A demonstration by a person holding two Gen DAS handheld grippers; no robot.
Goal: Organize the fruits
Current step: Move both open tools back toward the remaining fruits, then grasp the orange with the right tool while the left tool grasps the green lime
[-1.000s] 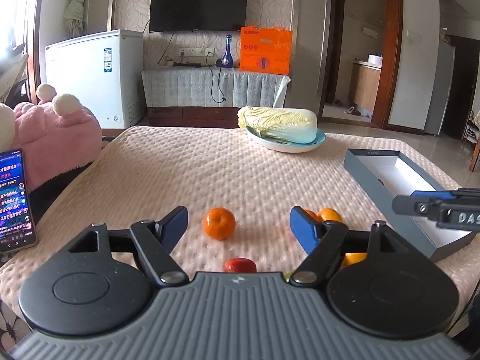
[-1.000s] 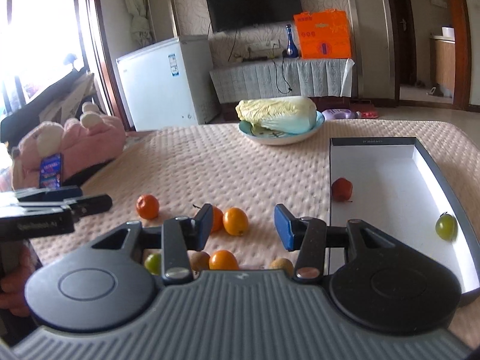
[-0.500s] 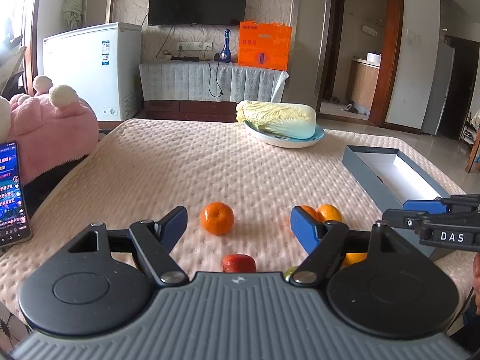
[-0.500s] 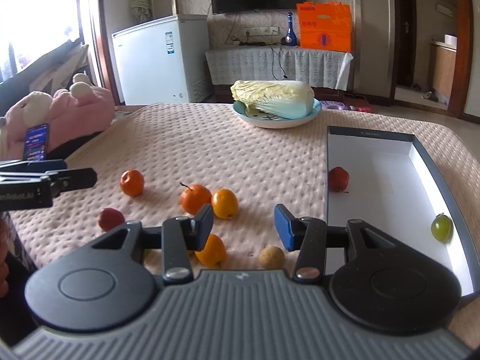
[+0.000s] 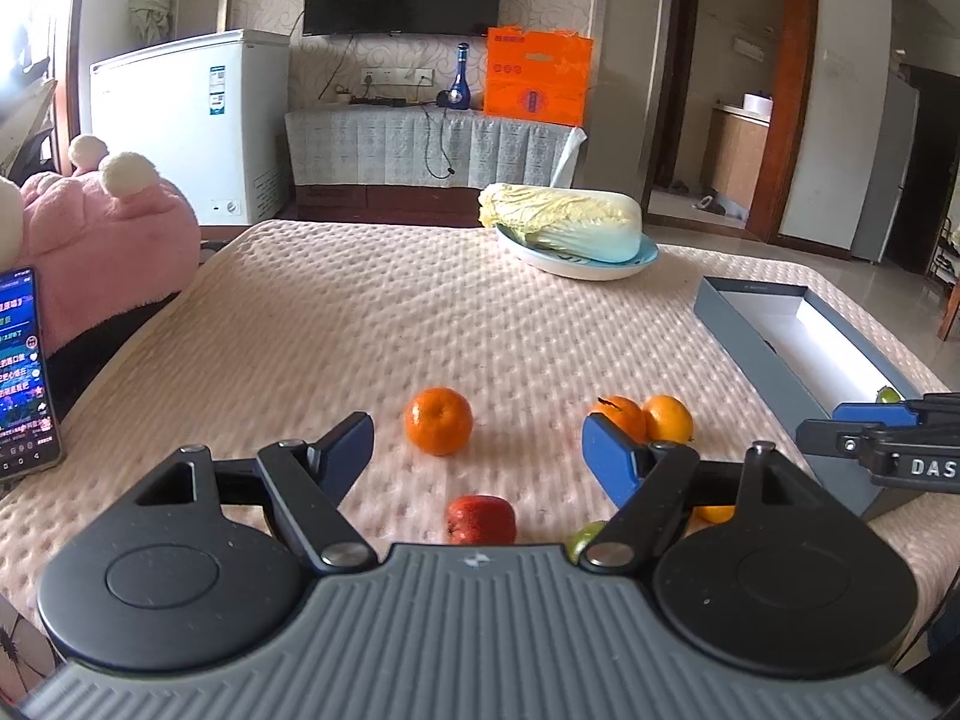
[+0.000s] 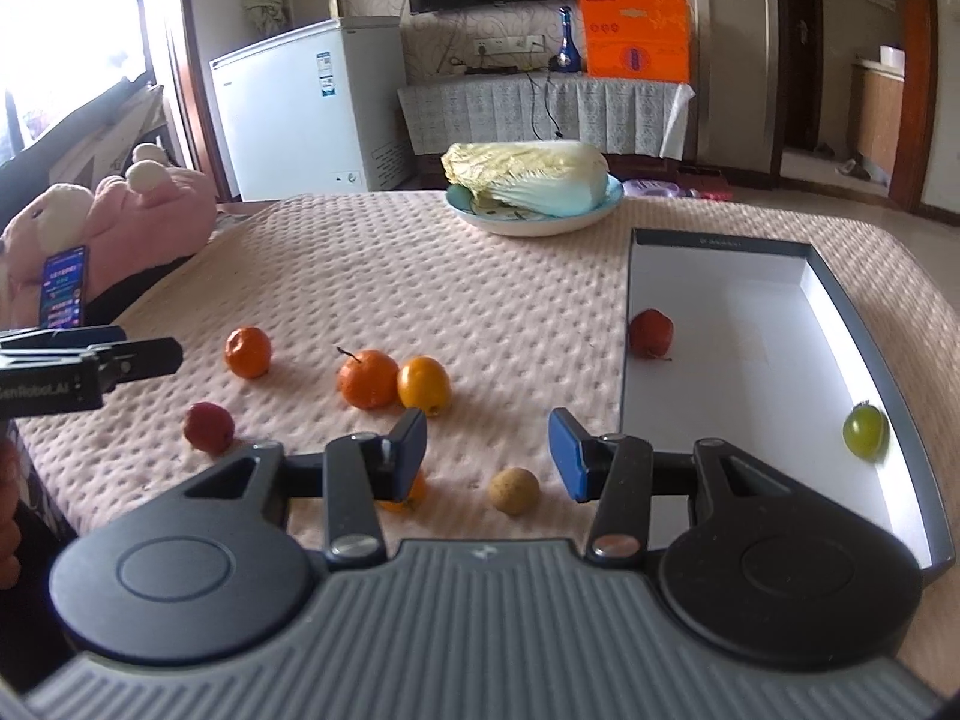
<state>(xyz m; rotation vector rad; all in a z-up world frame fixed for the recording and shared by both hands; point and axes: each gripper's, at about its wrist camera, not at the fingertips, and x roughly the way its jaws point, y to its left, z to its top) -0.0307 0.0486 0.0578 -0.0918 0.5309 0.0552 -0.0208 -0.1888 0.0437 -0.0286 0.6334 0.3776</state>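
Loose fruit lies on the pink quilted table cover [image 5: 372,312]. In the left wrist view my left gripper [image 5: 480,450] is open above the cover; a tangerine [image 5: 438,420] sits just beyond its fingers and a red fruit [image 5: 480,519] lies below between them. Two oranges [image 5: 666,417] sit by its right finger. My right gripper [image 6: 489,450] is open and holds nothing; a small tan fruit [image 6: 513,489] lies on the cover under the gap. The grey box [image 6: 720,238] to its right holds a red fruit [image 6: 651,333] and a green grape [image 6: 864,432].
A blue plate [image 6: 528,225] with a napa cabbage [image 6: 528,180] stands at the far side. A phone [image 5: 21,372] and a pink plush toy [image 5: 102,240] sit at the left edge. More fruit lies left of the right gripper: a tangerine [image 6: 247,351], a red fruit [image 6: 208,427].
The right wrist view has tipped downward, so the tan fruit and the orange near its fingers now show. Both grippers keep the same opening. The left gripper has hardly moved.
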